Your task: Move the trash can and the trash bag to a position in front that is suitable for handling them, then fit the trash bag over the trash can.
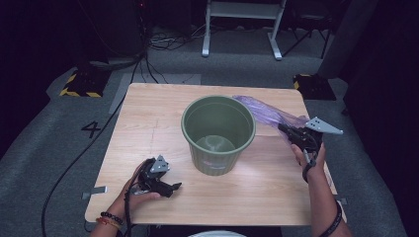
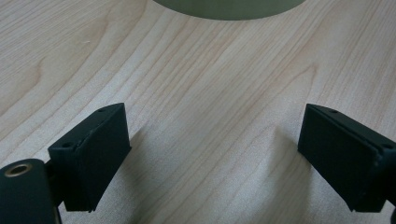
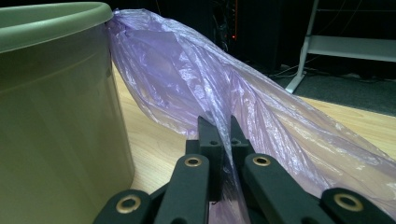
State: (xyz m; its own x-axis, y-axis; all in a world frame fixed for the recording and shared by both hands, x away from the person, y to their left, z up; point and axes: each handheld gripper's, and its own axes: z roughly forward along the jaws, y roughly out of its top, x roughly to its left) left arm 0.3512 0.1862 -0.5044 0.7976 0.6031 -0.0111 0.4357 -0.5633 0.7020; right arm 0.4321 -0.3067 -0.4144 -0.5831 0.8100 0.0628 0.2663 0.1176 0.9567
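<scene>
1. Wooden table point(image 1: 148, 128) near the person: the left gripper point(image 1: 165, 187) is rested there, jaws spread wide and empty.
2. Farther right, a purple bin bag point(image 1: 267, 112) is pinched in the closed jaws of the right gripper point(image 1: 289, 132).
3. Beyond, the green bin point(image 1: 218, 133) is seen unlined; the bag is judged yet to be opened and fitted.

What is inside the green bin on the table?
The green bin looks empty; its pale bottom shows. The purple bag stays outside by the rim, held by the right gripper. The near inner wall is hidden.
</scene>
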